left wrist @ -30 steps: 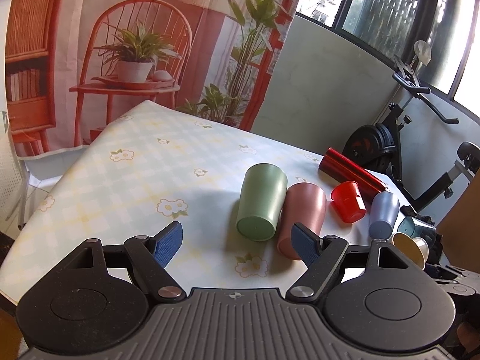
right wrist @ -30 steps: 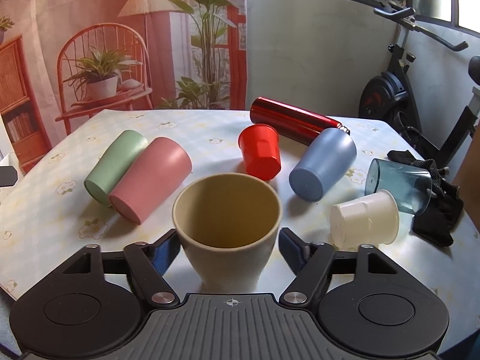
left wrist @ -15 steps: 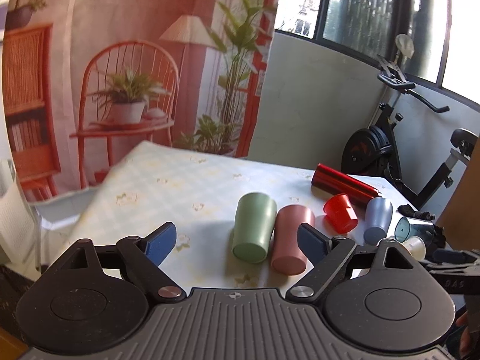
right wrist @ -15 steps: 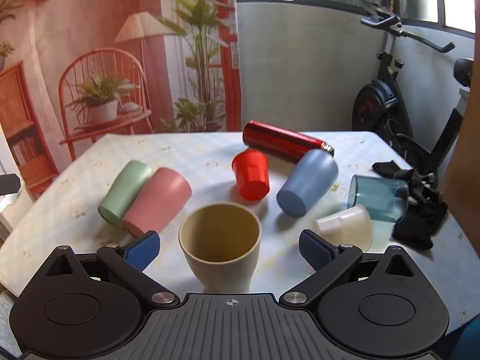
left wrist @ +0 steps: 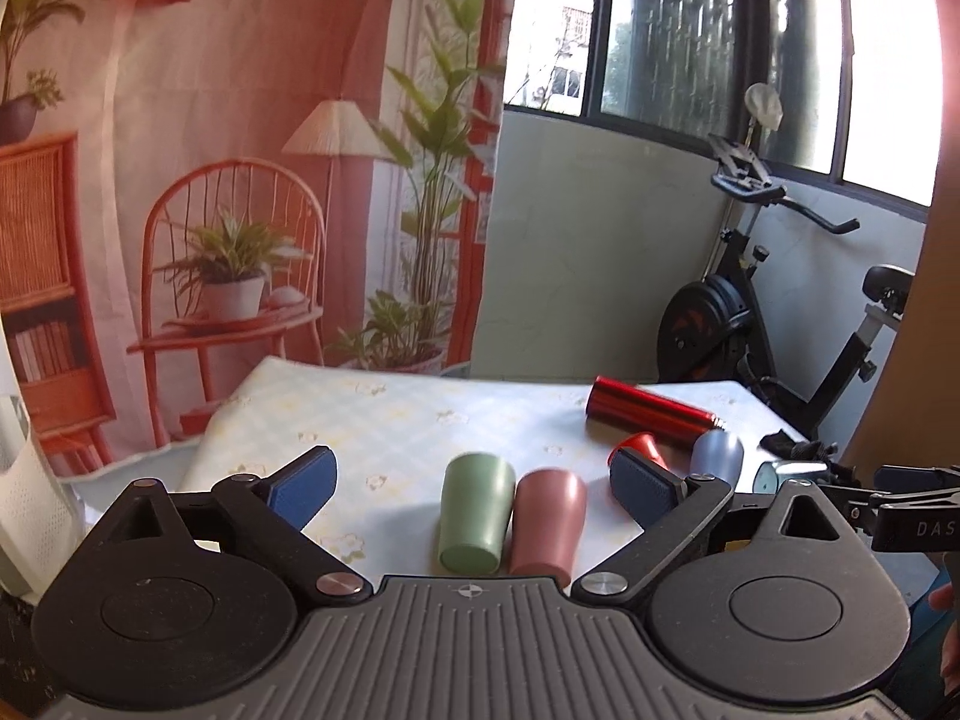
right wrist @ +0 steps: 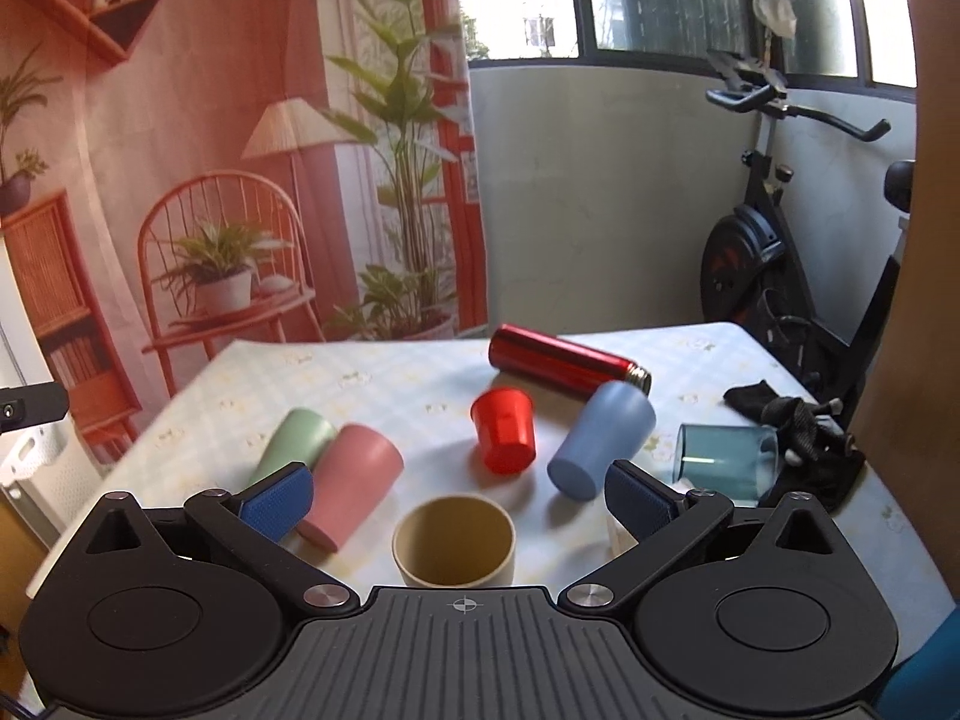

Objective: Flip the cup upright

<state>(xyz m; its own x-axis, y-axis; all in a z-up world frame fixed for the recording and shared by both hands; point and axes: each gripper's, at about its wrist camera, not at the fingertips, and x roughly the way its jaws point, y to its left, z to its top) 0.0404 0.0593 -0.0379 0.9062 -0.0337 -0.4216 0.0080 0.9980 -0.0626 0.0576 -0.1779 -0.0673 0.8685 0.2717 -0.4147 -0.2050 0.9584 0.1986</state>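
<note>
1. The tan cup (right wrist: 454,540) stands the right way up on the desk (right wrist: 420,384), just in front of the right gripper (right wrist: 459,495).
2. The right gripper is wide open and holds nothing. The left gripper (left wrist: 471,483) is wide open too, and empty.
3. The pink cup (right wrist: 354,477) and the green cup (right wrist: 291,447) lie on their sides, touching each other. If a gripper grabs one, the other could roll away.
4. The red cup (right wrist: 504,429), the blue cup (right wrist: 600,441) and the red bottle (right wrist: 561,360) lie close together. A bump could send the bottle rolling.
5. A low swing of the right gripper could knock the tan cup over.
</note>
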